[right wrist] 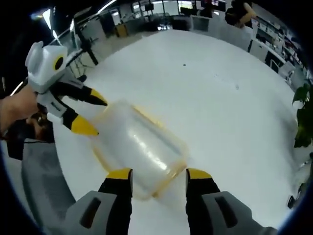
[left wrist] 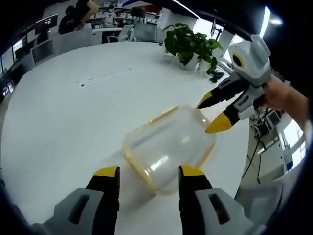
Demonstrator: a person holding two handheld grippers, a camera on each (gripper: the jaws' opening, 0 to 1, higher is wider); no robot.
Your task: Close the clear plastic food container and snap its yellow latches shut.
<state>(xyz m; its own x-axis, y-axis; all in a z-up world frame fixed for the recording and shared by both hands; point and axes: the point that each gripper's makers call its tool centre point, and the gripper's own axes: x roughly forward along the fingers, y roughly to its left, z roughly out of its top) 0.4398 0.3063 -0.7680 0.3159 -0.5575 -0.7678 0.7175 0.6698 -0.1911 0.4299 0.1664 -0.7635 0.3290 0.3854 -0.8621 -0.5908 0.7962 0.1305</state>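
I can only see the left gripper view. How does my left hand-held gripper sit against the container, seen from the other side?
Observer: In the right gripper view, the left hand-held gripper has its jaws open, with the yellow tips right at one end of the clear container. I cannot tell whether they touch it.
Operator: And the right one's own jaws?
Observer: The right hand-held gripper is open too. Its tips sit on either side of the container's near corner, where the yellow rim shows.
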